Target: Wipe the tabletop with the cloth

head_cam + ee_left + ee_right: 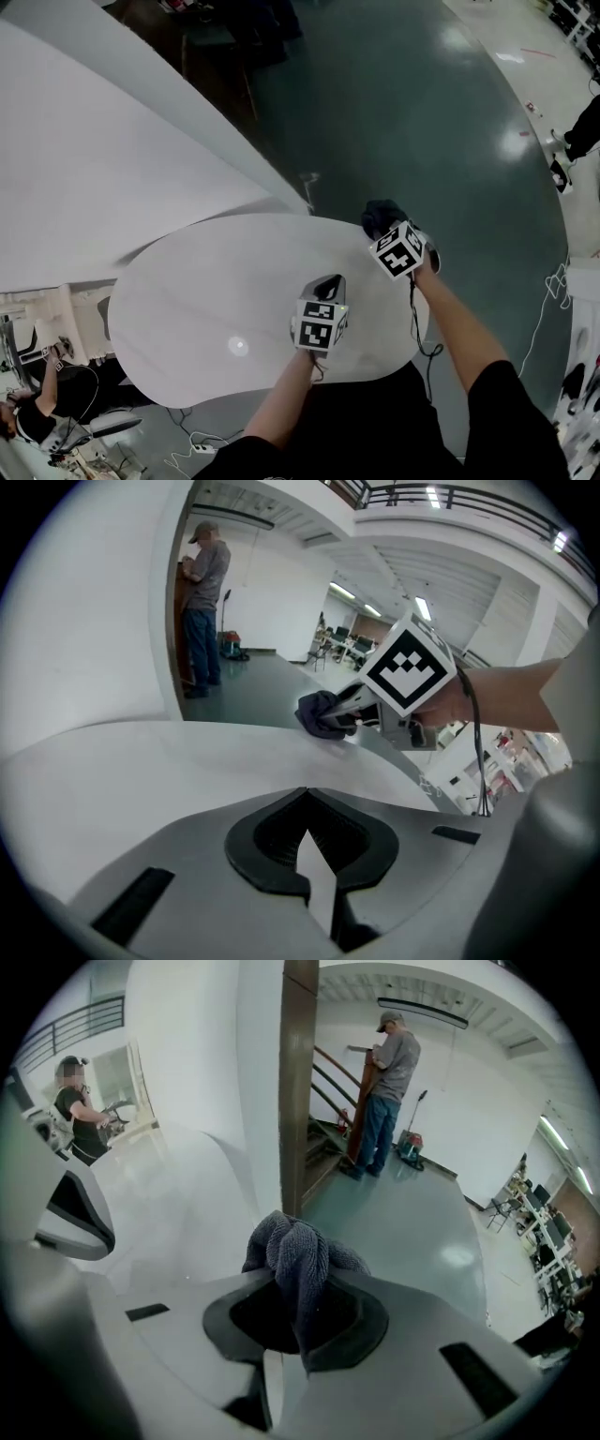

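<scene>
The dark grey cloth [298, 1260] is bunched and clamped between the jaws of the right gripper [295, 1283]; a wad of it bulges past the jaw tips, and a fold runs back between them. The cloth [380, 217] sits at the far rim of the white oval tabletop [206, 291], ahead of the right gripper [386, 225]; the left gripper view shows the cloth [322, 714] low against that rim. The left gripper [328, 281] is near the right gripper, on its inner side, over the tabletop; its jaws are together at the tips with nothing between them [305, 794]. A black cable [417, 328] hangs behind the right gripper. Beyond the cloth stands a brown wooden post [300, 1082]; past it, a person [382, 1091] stands on the green floor [403, 112].
</scene>
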A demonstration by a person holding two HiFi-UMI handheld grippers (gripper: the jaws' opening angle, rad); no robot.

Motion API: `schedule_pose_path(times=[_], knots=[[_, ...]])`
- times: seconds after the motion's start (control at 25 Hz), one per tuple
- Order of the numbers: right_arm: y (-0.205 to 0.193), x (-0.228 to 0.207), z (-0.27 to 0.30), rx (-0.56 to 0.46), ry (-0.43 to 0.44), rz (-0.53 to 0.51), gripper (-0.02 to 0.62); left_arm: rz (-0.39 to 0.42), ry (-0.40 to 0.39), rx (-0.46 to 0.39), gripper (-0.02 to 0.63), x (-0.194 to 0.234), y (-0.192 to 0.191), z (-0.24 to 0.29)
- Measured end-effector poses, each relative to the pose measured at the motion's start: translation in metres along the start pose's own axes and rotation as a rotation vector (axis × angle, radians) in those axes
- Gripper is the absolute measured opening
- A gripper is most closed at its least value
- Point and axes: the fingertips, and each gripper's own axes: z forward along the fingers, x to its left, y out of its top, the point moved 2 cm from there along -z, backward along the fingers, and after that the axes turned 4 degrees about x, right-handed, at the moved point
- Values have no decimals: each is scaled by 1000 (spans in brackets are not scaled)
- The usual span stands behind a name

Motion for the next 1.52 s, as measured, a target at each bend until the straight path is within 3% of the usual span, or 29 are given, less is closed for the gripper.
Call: schedule_pose_path(times=[0.48,0.72,1.04,1.24,1.52], knots=[[94,44,49,14,148,-110,44,-85,39,-56,8,71,-12,-37],[134,63,64,11,165,-168,44,-111,55,-77,8,89,-16,-48],[184,100,84,-26,135,-76,44,-175,74,-95,8,124,-34,-76],[196,115,92,-53,76,-25,44,-202,86,-112,8,156,-44,-85],[200,113,86,-125,97,57,44,-178,82,-138,8,168,-38,-86]])
